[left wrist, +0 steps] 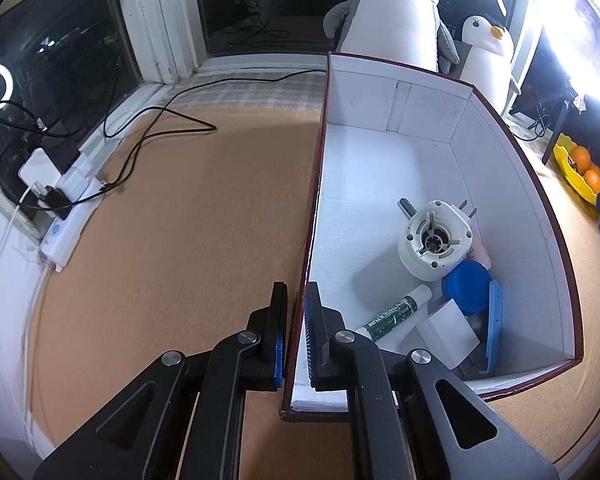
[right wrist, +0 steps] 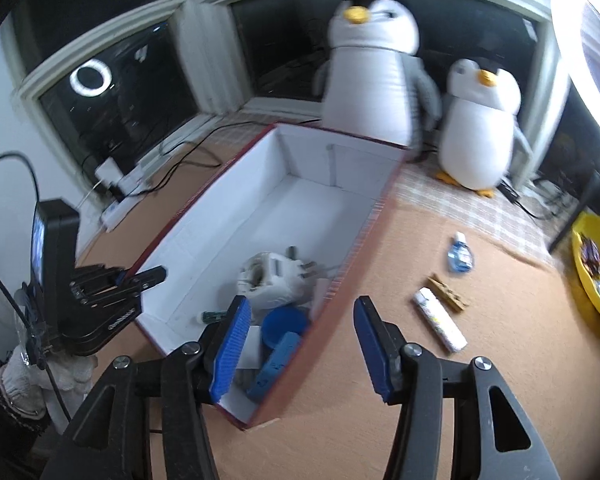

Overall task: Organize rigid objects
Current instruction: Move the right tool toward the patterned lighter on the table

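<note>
**Desk:** While the left gripper (left wrist: 296, 336) stays out of the sorting, what is it doing on the box (left wrist: 520, 152)?

**Photographer:** It is clenched on the box's left wall near the front corner, one pad outside, one inside. My reading is that it steadies the box so it does not slide on the worktop (left wrist: 180, 220) as things drop in.

**Desk:** And the right gripper (right wrist: 300, 344)?

**Photographer:** Released, nothing between the pads. Its jaws straddle the box's right wall near the front corner, one pad over the interior, the other over the worktop. That suggests an item has just gone in, though I cannot confirm it.

**Desk:** What is already inside?

**Photographer:** A cluster in the front right corner of the box: a white plug adapter (left wrist: 434, 240), a blue round lid (left wrist: 466, 286), a green-labelled tube (left wrist: 396, 312), a white block (left wrist: 448, 330) and a blue flat piece (left wrist: 494, 328) leaning against the right wall. The back of the box is bare.

**Desk:** What remains outside?

**Photographer:** Three items on the worktop to the right of the box: a white stick-shaped tube (right wrist: 440, 320), a wooden clothespin (right wrist: 448, 286) just beside it, and a small blue-labelled bottle (right wrist: 460, 254) further back. The tube looks nearest to the free gripper, so probably next.

**Desk:** Any risk?

**Photographer:** The pile crowds one corner; later pieces may sit better toward the back.
</note>
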Action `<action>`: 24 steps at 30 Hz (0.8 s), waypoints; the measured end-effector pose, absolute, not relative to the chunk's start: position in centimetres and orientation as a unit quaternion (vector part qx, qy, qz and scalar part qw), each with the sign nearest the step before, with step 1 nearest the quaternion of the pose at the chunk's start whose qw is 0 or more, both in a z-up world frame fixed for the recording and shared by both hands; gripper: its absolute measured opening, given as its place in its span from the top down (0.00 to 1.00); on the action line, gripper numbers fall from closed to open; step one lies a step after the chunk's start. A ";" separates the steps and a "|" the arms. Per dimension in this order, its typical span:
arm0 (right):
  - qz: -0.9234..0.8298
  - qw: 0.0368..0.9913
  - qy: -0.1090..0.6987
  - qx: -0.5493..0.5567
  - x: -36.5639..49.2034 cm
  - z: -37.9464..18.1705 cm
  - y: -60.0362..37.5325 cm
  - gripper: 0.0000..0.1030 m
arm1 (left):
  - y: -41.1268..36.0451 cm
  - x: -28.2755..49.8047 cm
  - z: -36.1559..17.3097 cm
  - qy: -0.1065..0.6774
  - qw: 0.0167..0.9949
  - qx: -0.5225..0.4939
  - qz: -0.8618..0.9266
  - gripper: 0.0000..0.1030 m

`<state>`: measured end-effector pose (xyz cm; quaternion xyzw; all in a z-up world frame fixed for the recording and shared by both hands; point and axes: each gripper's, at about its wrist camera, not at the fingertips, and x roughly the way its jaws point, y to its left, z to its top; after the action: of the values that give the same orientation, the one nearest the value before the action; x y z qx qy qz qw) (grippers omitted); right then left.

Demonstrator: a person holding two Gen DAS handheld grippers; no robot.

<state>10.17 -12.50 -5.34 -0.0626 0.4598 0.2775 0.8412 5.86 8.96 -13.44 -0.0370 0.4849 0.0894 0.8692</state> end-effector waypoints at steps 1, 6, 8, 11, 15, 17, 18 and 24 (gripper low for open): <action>0.272 0.843 0.461 -0.053 10.3 -5.3 -13.2 0.52 | 9.0 5.9 -13.5 0.486 0.869 -0.036 0.089 0.93; 0.225 0.859 0.460 -0.011 11.2 -5.3 -17.4 0.45 | 9.1 6.1 -13.6 0.488 0.868 -0.034 0.085 0.93; 0.207 0.860 0.466 -0.003 11.5 -5.8 -19.0 0.44 | 9.1 6.0 -13.7 0.488 0.868 -0.032 0.083 0.93; 0.176 0.863 0.473 -0.004 11.8 -6.7 -21.1 0.44 | 9.1 6.0 -13.7 0.488 0.869 -0.031 0.081 0.93; 0.154 0.861 0.485 -0.004 12.3 -7.9 -23.0 0.44 | 9.1 6.1 -13.8 0.489 0.868 -0.028 0.079 0.93; 0.144 0.859 0.491 -0.008 12.5 -8.7 -23.5 0.45 | 9.1 6.1 -13.8 0.490 0.868 -0.027 0.077 0.93; 0.141 0.858 0.495 -0.008 12.7 -9.0 -23.7 0.45 | 9.1 6.1 -13.8 0.490 0.868 -0.026 0.077 0.93; 0.139 0.847 0.514 -0.016 13.6 -11.5 -23.8 0.44 | 9.1 6.3 -13.9 0.494 0.866 -0.025 0.074 0.93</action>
<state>13.61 -23.79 -11.45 -0.0164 0.5135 0.1387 0.8466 6.28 9.11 -13.88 -0.0254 0.4937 0.0739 0.8661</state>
